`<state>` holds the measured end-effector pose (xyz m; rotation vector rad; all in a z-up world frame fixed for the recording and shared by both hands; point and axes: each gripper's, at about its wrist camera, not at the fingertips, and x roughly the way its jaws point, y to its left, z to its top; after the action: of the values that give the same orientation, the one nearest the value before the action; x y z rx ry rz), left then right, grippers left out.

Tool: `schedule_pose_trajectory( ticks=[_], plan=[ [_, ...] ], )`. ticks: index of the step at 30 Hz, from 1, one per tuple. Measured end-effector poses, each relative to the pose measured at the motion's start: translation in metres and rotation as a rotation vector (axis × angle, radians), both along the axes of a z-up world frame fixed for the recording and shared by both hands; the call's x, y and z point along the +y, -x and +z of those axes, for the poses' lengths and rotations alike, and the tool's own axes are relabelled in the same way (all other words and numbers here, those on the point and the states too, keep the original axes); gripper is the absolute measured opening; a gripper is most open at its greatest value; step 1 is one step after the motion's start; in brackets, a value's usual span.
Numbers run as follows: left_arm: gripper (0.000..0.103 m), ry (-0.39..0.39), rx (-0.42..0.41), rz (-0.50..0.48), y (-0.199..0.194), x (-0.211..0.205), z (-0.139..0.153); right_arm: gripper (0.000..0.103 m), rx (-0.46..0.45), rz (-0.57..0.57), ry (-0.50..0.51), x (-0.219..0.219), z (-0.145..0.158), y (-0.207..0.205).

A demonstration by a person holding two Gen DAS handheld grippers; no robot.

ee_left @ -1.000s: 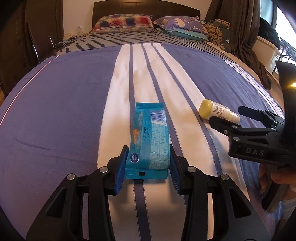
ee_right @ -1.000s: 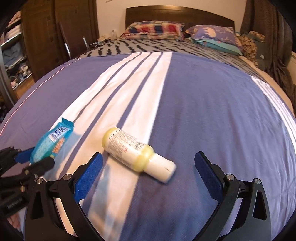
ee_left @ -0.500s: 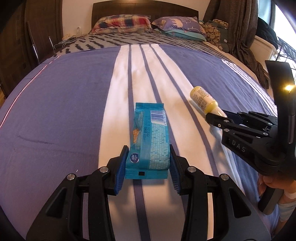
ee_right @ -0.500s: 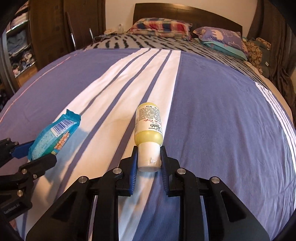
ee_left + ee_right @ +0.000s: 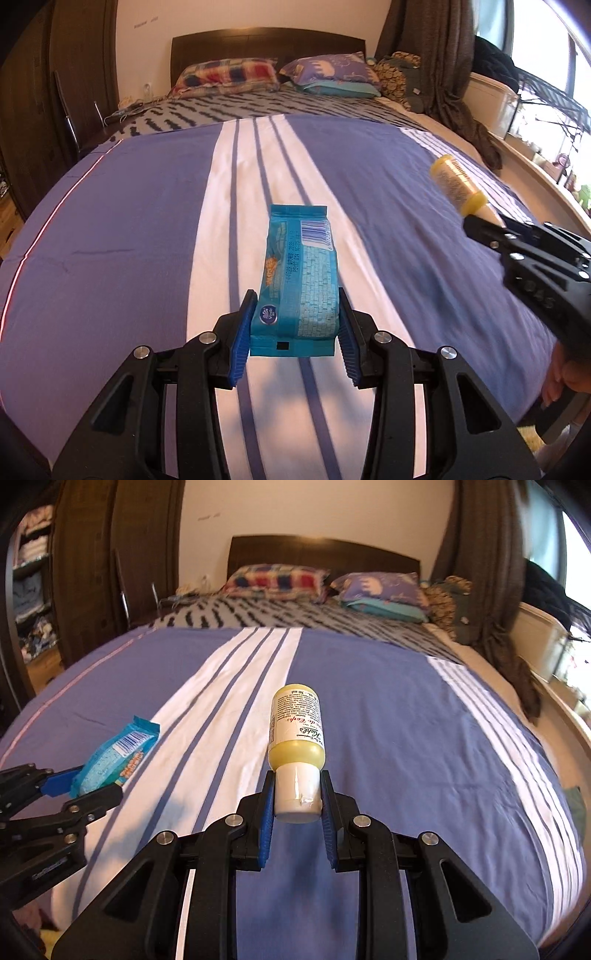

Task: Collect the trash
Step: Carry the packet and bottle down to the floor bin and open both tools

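Observation:
My left gripper [image 5: 294,314] is shut on a blue snack wrapper [image 5: 299,273] and holds it above the bed; the wrapper sticks out forward between the blue pads. It also shows in the right wrist view [image 5: 118,755], held by the left gripper [image 5: 92,784]. My right gripper [image 5: 297,794] is shut on the white cap of a small yellow lotion bottle [image 5: 295,731], held above the bedspread. In the left wrist view the bottle [image 5: 456,184] pokes up from the right gripper [image 5: 495,225] at the right.
A purple bedspread [image 5: 129,221] with white stripes covers the bed. Pillows [image 5: 229,74] lie by the dark headboard. A dark wardrobe [image 5: 92,572] stands left; curtains and a window sill [image 5: 535,166] are on the right.
The right gripper closed on the bottle's cap and lifted it off the bed. Both grippers have risen and pulled back with their objects.

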<state>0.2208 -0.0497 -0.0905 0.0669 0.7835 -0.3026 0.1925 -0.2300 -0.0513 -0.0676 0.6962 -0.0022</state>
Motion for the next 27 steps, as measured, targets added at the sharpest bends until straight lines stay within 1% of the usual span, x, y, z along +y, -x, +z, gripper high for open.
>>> schedule_pose_trajectory(
  ticks=[4, 6, 8, 11, 14, 15, 17, 21, 24, 27],
  plan=[
    [0.040, 0.003, -0.024, -0.006, 0.046, 0.001, 0.007, 0.024, -0.032, -0.018, -0.013, -0.008, 0.011, 0.060],
    [0.040, -0.006, -0.045, -0.004, 0.075, 0.002, 0.010, 0.024, -0.040, -0.016, -0.011, -0.008, 0.012, 0.086],
    [0.040, -0.012, -0.056, -0.001, 0.095, 0.003, 0.011, 0.024, -0.041, -0.014, -0.016, -0.010, 0.010, 0.112],
    [0.040, -0.020, -0.069, 0.019, 0.131, 0.008, 0.010, 0.024, -0.031, -0.013, -0.031, -0.014, 0.003, 0.151],
    [0.040, -0.012, -0.070, 0.022, 0.165, 0.013, 0.005, 0.024, -0.016, -0.010, -0.045, -0.014, -0.008, 0.181],
    [0.040, -0.011, -0.070, 0.023, 0.171, 0.015, 0.003, 0.024, -0.010, -0.010, -0.047, -0.015, -0.012, 0.192],
    [0.040, -0.019, -0.067, 0.032, 0.191, 0.019, -0.007, 0.024, 0.006, -0.010, -0.056, -0.016, -0.024, 0.215],
    [0.040, -0.059, -0.048, 0.042, 0.225, 0.021, -0.032, 0.024, 0.057, 0.000, -0.075, -0.016, -0.047, 0.242],
    [0.040, -0.064, 0.004, 0.030, 0.243, 0.023, -0.059, 0.024, 0.116, 0.009, -0.091, -0.014, -0.072, 0.258],
    [0.040, -0.061, 0.081, 0.001, 0.257, 0.020, -0.093, 0.024, 0.180, 0.019, -0.106, -0.012, -0.096, 0.268]
  ],
)
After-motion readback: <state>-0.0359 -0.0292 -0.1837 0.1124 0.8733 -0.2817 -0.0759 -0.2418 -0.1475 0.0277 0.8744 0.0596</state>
